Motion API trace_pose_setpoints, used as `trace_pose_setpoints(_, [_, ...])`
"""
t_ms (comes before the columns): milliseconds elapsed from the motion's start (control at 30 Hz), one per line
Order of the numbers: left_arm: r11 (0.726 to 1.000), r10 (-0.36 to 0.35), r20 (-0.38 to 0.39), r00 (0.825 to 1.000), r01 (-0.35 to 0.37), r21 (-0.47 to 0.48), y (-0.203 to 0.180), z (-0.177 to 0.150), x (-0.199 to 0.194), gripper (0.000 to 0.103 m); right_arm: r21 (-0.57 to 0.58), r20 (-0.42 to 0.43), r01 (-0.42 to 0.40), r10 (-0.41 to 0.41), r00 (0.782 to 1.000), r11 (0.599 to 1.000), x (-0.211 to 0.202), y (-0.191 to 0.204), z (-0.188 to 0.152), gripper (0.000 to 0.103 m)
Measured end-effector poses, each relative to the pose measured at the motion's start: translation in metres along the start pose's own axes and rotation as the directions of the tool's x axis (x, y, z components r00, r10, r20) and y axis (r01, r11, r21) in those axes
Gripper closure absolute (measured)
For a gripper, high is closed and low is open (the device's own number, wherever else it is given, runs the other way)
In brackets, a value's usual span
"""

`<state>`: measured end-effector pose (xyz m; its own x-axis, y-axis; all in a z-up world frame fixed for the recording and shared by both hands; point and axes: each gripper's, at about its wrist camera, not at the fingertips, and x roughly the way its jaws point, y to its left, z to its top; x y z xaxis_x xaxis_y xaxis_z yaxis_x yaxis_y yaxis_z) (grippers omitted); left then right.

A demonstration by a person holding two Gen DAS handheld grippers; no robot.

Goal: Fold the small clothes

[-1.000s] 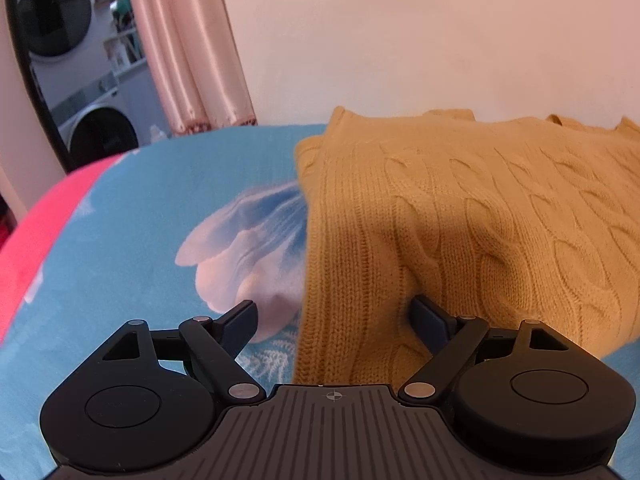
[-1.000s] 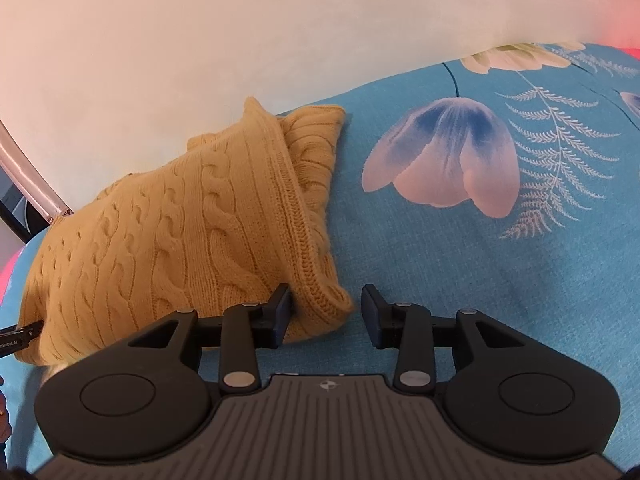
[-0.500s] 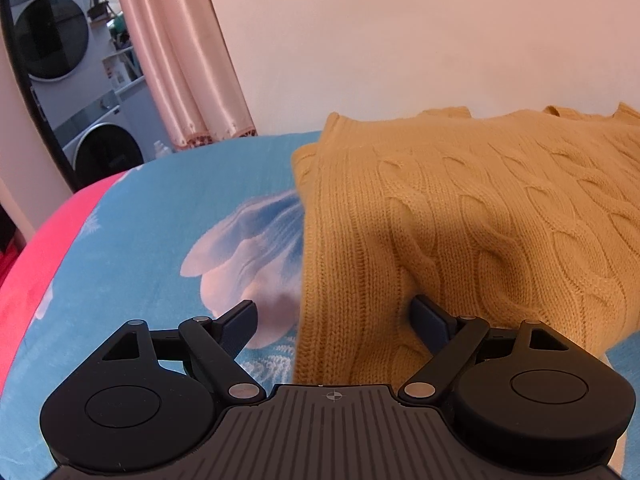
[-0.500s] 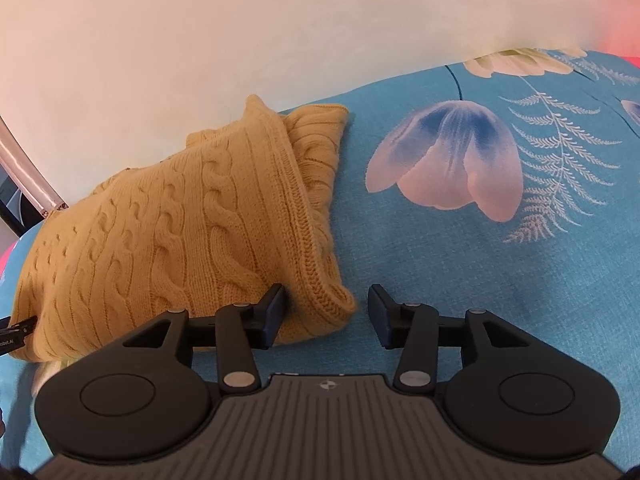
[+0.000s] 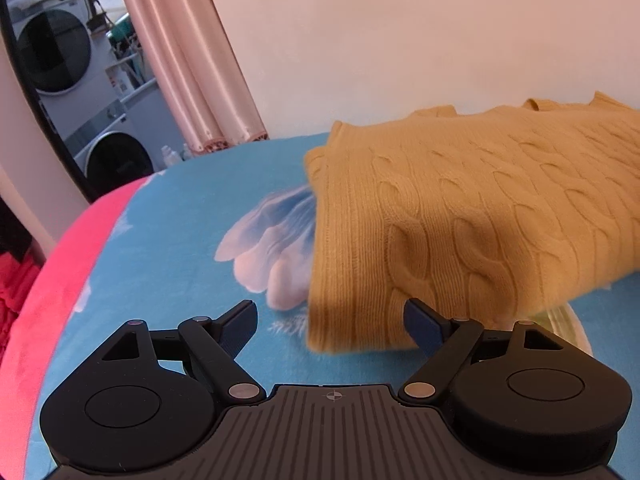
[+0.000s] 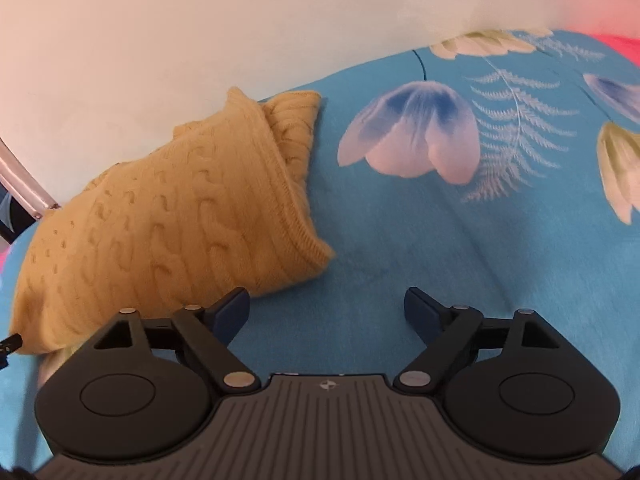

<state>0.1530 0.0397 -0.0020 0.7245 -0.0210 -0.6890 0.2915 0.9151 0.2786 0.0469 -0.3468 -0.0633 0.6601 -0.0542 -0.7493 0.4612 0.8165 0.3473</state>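
Note:
A folded mustard cable-knit sweater lies on the blue flowered cloth. In the left wrist view my left gripper is open, and the sweater's near ribbed corner lies between its fingers, loose of the pads. The same sweater fills the left of the right wrist view, its ribbed corner pointing toward my right gripper. That gripper's jaws are opening wide with only blue cloth between them, and the corner rests just beyond the left fingertip.
A plain pale wall rises behind the cloth. In the left wrist view a pink curtain hangs at the back left, beside a dark-framed mirror showing stacked washing machines. A pink edge borders the blue cloth on the left.
My right gripper's jaws have spread apart and let go of the sweater's corner. My left gripper has pulled back and risen a little, so the sweater sits farther away.

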Motion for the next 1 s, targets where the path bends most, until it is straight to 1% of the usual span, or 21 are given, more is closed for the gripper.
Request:
trace_pose_setpoints(200, [0.999, -0.031, 0.012, 0.999, 0.032, -0.029, 0.003, -0.006, -0.025, 0.000, 0.078, -0.056, -0.112, 0.117, 0.992, 0.991, -0.011, 0.002, -0.012, 0.014])
trace_pose_setpoints(333, [0.999, -0.037, 0.016, 0.999, 0.038, -0.033, 0.000, -0.012, -0.035, 0.000, 0.106, -0.073, -0.155, 0.163, 0.984, 0.982, -0.011, 0.010, -0.020, 0.014])
trace_pose_setpoints(400, [0.997, -0.054, 0.009, 0.999, 0.054, -0.049, 0.000, -0.016, -0.038, 0.000, 0.117, -0.080, -0.178, 0.188, 0.979, 0.977, -0.012, 0.015, -0.022, 0.013])
trace_pose_setpoints(500, [0.988, -0.118, -0.013, 0.993, 0.116, -0.103, 0.003, -0.021, -0.039, 0.000, 0.159, -0.088, -0.222, 0.237, 0.967, 0.962, -0.010, 0.020, -0.023, 0.013])
trace_pose_setpoints(567, [0.973, -0.178, -0.029, 0.984, 0.171, -0.154, 0.005, -0.024, -0.038, 0.000, 0.196, -0.088, -0.251, 0.272, 0.958, 0.948, -0.008, 0.021, -0.024, 0.013])
trace_pose_setpoints(633, [0.961, -0.213, -0.041, 0.976, 0.202, -0.186, 0.003, -0.026, -0.037, 0.000, 0.224, -0.085, -0.277, 0.302, 0.950, 0.934, -0.006, 0.023, -0.024, 0.013])
trace_pose_setpoints(700, [0.962, -0.206, -0.051, 0.977, 0.193, -0.195, -0.002, -0.027, -0.038, 0.000, 0.241, -0.082, -0.294, 0.321, 0.944, 0.925, -0.004, 0.026, -0.025, 0.013])
trace_pose_setpoints(767, [0.968, -0.170, -0.072, 0.983, 0.154, -0.197, -0.008, -0.025, -0.037, 0.000, 0.255, -0.074, -0.306, 0.333, 0.940, 0.918, -0.001, 0.029, -0.025, 0.013])
trace_pose_setpoints(833, [0.971, -0.153, -0.087, 0.984, 0.133, -0.200, -0.013, -0.024, -0.036, 0.000, 0.274, -0.063, -0.318, 0.346, 0.936, 0.908, 0.003, 0.030, -0.026, 0.013])
trace_pose_setpoints(900, [0.967, -0.161, -0.094, 0.982, 0.138, -0.214, -0.016, -0.022, -0.034, 0.000, 0.303, -0.049, -0.331, 0.361, 0.931, 0.894, 0.008, 0.030, -0.026, 0.013])
trace_pose_setpoints(1000, [0.958, -0.183, -0.098, 0.978, 0.155, -0.241, -0.021, -0.020, -0.030, 0.000, 0.335, -0.022, -0.337, 0.365, 0.931, 0.880, 0.015, 0.032, -0.025, 0.013])
